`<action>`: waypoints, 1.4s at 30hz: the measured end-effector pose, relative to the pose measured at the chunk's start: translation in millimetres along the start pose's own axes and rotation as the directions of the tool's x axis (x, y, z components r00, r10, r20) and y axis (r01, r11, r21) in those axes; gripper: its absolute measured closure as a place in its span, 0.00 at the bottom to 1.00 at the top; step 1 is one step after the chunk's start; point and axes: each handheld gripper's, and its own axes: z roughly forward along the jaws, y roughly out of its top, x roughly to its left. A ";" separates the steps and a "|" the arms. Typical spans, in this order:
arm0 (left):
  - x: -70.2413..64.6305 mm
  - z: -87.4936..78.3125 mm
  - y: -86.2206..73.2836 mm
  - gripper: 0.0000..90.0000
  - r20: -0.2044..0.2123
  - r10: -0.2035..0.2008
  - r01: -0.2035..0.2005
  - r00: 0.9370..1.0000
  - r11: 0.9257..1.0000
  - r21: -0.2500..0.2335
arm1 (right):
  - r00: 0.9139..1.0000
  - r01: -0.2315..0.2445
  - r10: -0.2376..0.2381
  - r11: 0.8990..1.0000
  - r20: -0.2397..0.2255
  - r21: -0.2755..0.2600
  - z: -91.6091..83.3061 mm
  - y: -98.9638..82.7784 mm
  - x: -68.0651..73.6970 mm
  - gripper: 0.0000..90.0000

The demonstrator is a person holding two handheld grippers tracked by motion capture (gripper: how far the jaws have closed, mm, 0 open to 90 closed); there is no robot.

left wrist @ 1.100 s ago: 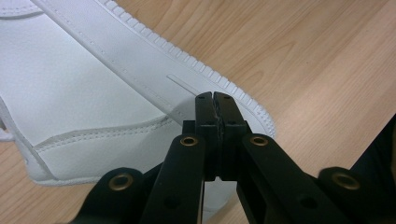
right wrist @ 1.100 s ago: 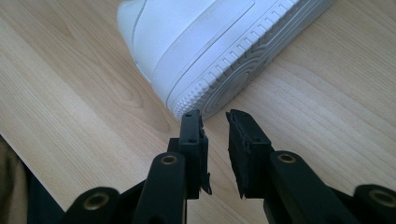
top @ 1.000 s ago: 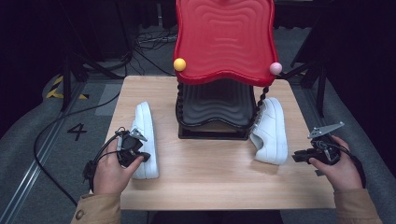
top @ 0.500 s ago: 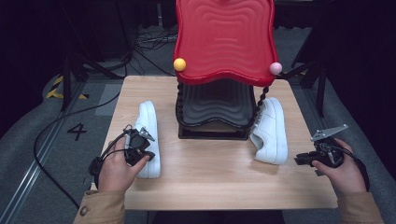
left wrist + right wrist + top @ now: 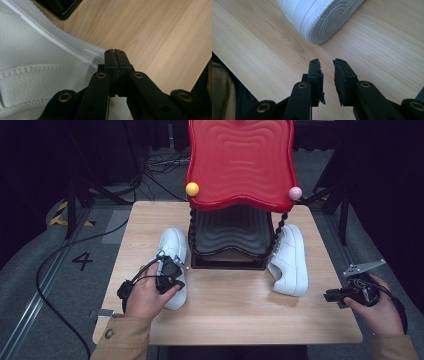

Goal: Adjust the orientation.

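A white left shoe (image 5: 172, 251) lies on the wooden table (image 5: 235, 305) beside the black lower tier (image 5: 230, 232) of a red wavy rack (image 5: 240, 162). My left gripper (image 5: 170, 274) rests over that shoe's near half, jaws shut. In the left gripper view its tips (image 5: 115, 53) meet at the shoe's sole edge (image 5: 62, 37), and nothing shows between them. A second white shoe (image 5: 290, 261) leans on its side right of the rack. My right gripper (image 5: 334, 295) hovers slightly open near the table's right front, and its tips (image 5: 327, 65) point at that shoe's ribbed sole (image 5: 325, 20).
The rack carries a yellow ball (image 5: 192, 189) and a pink ball (image 5: 295, 193) on twisted posts. Cables (image 5: 55, 265) trail over the grey floor at the left. A person's sleeve (image 5: 122, 340) comes in from the table's near edge.
The left gripper has moved right and forward, and the left shoe has shifted with it toward the rack. The right hand has drifted slightly toward the near edge.
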 end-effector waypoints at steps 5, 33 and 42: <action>-5.2 8.2 8.3 1.00 0.022 0.036 -0.036 0.999 0.999 -0.002 | 1.000 -0.013 0.013 1.000 0.006 -0.006 -4.3 -6.1 -0.7 0.84; -3.6 -19.5 -1.6 0.48 0.067 -0.069 0.067 0.995 0.997 0.034 | 1.000 -0.008 0.008 1.000 -0.004 0.000 0.2 -4.1 -0.8 0.82; 0.7 8.0 -6.2 0.51 0.110 -0.078 0.067 0.991 0.993 0.100 | 1.000 0.001 -0.001 1.000 -0.009 0.003 3.1 -0.6 -0.5 0.82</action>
